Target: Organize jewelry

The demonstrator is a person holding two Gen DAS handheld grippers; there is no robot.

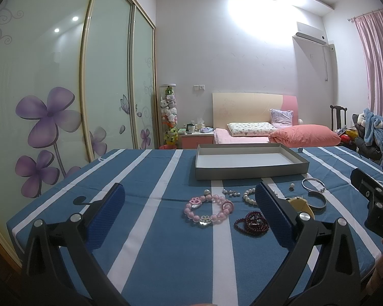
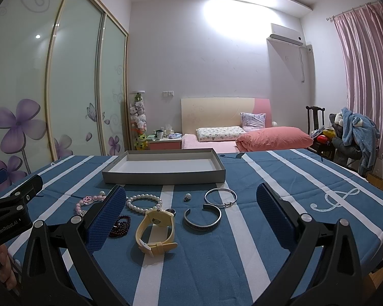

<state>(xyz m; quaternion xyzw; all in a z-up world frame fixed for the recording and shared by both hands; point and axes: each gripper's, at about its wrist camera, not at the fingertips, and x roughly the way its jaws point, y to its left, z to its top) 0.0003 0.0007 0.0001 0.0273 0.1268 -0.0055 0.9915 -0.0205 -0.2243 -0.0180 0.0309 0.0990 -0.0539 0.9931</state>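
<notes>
The left gripper stands wide open above the near part of the striped tablecloth, holding nothing; the right gripper is likewise spread wide and empty. No piece has yet been moved: the grey tray sits empty toward the far edge of the tabletop, and all the jewelry lies loose on the cloth just in front of its near wall. The pink bead bracelet and the dark red bead strand lie nearest the left gripper, with the pearl bracelet just beyond; these are judged light, limp and prone to sag or roll, so a pinch across one side of the loop, pads closing on two or three beads, appears safest. The cream watch stands on its strap toward the near edge, between the right gripper's fingers in that view; the strap looks soft and springy, and the case is the firmer hold. The open cuff bangle and the thin silver bangle are stiff, smooth metal, likely to slip, and should be taken across the band, not the gap. The small earrings and a single stud lie close to the tray; they are tiny and easily lost in the cloth, calling for a fine fingertip pinch.
</notes>
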